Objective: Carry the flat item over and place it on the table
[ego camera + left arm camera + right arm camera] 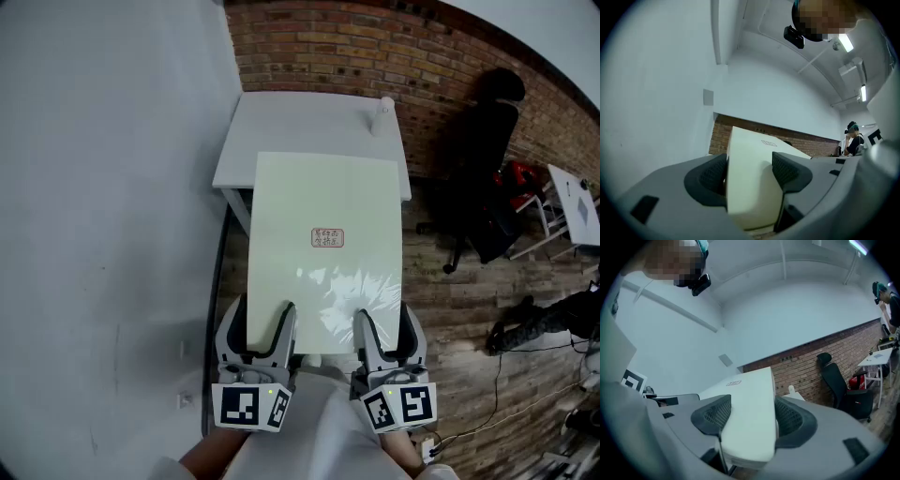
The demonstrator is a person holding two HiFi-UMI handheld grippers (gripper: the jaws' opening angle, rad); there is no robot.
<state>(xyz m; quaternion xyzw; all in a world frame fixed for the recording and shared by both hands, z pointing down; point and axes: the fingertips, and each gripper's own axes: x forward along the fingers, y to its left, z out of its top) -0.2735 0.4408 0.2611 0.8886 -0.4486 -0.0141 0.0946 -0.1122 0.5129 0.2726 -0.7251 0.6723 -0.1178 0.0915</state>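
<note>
While gripper views catch a bystander (853, 138), overhead, panel (326, 253), table (281, 122)

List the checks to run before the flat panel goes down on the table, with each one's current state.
1. Left gripper clamped on the flat panel: ok.
2. Right gripper clamped on the same near edge: ok.
3. Panel's far end over the white table: ok.
4. Small white object at the table's far right corner, apart from the panel: ok.
5. Panel already touching the tabletop: cannot tell.
6. Table surface under the panel free: cannot tell, it is hidden.
</note>
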